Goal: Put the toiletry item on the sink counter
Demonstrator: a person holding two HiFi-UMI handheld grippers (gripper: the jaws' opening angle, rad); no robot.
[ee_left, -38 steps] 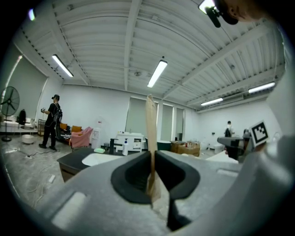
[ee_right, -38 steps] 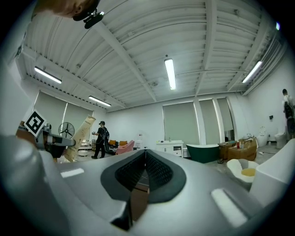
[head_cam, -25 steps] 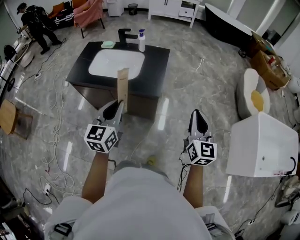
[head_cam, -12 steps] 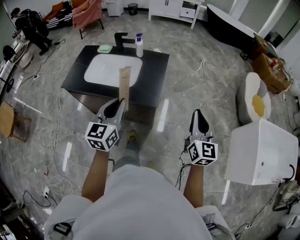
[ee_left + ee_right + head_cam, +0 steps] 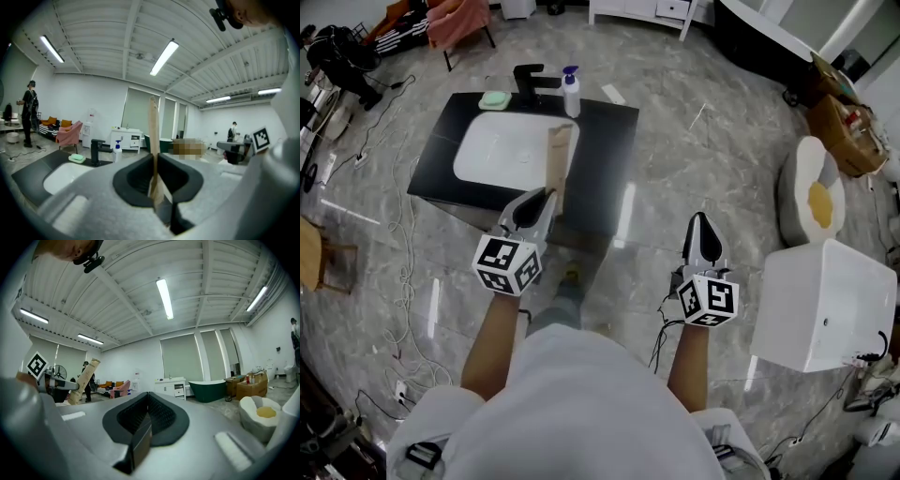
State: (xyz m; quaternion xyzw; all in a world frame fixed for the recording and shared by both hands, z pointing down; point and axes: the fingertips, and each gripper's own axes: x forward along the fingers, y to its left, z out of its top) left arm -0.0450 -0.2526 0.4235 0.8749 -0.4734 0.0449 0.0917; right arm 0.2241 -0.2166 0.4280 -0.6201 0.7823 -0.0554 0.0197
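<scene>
Marble-floored bathroom showroom. Tan tube point(image 5: 555, 159) upright, lower end pinched betw. L gripper point(image 5: 546, 195) jaws, held in air by front edge of black sink counter point(image 5: 605, 141), not resting on it. White basin point(image 5: 502, 150), faucet point(image 5: 530, 80), pump bottle point(image 5: 571, 92), green soap point(image 5: 494, 99) on counter. R gripper point(image 5: 701, 220) jaws pressed together, empty.

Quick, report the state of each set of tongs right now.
Left tongs: closed on the tan toiletry item.
Right tongs: closed, holding nothing.

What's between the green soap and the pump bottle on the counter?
The black faucet stands between the green soap and the pump bottle, clearest in the head view.
</scene>
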